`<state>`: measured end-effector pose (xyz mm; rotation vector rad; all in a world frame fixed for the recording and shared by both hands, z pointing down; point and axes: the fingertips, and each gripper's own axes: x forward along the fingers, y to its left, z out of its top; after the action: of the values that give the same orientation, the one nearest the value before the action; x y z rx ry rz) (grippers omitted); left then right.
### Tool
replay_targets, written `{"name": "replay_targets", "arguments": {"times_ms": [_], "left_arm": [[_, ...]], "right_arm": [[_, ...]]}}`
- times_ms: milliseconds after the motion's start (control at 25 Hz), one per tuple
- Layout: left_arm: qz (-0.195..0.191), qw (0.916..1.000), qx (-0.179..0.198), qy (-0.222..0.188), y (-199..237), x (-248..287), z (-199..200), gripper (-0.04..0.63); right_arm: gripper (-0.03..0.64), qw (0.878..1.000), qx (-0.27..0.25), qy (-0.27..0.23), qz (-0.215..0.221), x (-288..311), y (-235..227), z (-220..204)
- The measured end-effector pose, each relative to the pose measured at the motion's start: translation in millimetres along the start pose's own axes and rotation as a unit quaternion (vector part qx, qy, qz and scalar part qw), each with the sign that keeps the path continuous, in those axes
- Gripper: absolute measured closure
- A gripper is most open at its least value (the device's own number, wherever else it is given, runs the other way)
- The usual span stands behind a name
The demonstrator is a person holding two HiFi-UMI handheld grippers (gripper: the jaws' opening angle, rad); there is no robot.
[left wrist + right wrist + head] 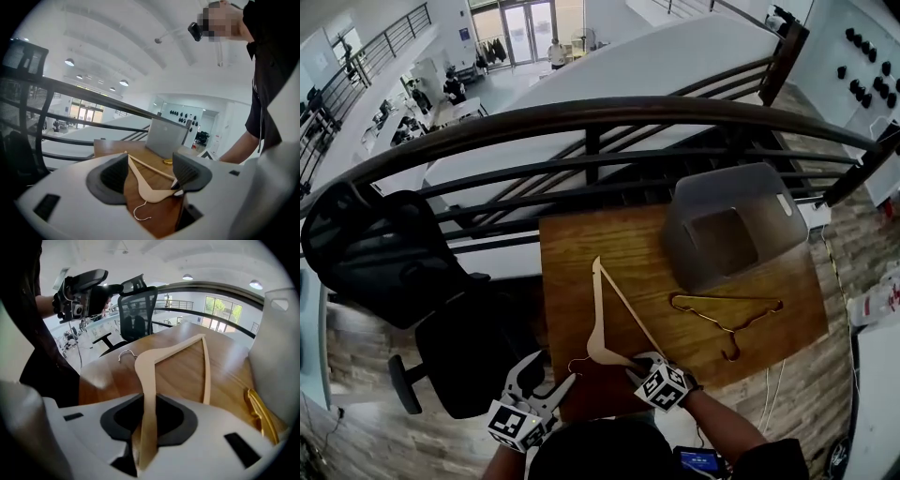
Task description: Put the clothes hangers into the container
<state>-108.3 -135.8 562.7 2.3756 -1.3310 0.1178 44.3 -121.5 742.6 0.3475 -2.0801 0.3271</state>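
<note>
The right gripper point(149, 416) pinches one arm of the wooden hanger point(146, 380) between its fingers at the worktop's point(581, 244) 6 o'clock edge, probably to carry it to the container point(689, 244) at 1 o'clock. The left gripper point(149, 172) hovers with its fingers spread and empty. The gold hanger point(257, 408) lies at 3 o'clock.

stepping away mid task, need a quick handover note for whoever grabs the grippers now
Right gripper: jaws shut on one arm of the wooden hanger, which lies on the table.
Left gripper: jaws open, empty, just off the table's near edge by that hanger's hook.
Gold hanger: flat on the table, nothing touching it, in front of the container.
Container: far right of the table, no hanger in it.
Done: the grasp only. Left: both hangers go into the container.
</note>
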Motion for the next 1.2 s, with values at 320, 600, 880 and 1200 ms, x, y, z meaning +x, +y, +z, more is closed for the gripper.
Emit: {"name": "replay_targets", "arguments": {"times_ms": [320, 600, 880, 1200], "left_arm": [[0.035, 0.9992, -0.006, -0.018, 4.4, -2.9, 12.4, 0.293], [0.048, 0.9982, -0.022, -0.027, 13.2, -0.8, 16.3, 0.293], [0.036, 0.9982, -0.047, -0.006, 10.6, 12.7, 3.4, 0.293], [0.012, 0.9986, -0.041, -0.03, 4.3, 25.0, 26.4, 0.293]], "right_arm": [[0.541, 0.995, 0.062, -0.062, 0.054, -23.9, 11.6, 30.6], [0.541, 0.972, 0.16, -0.148, 0.086, -57.5, -11.1, 71.8], [0.541, 0.959, 0.185, -0.202, 0.074, -86.4, -30.7, 93.6], [0.541, 0.944, 0.153, -0.289, 0.044, -153.4, -41.7, 144.8]]}}
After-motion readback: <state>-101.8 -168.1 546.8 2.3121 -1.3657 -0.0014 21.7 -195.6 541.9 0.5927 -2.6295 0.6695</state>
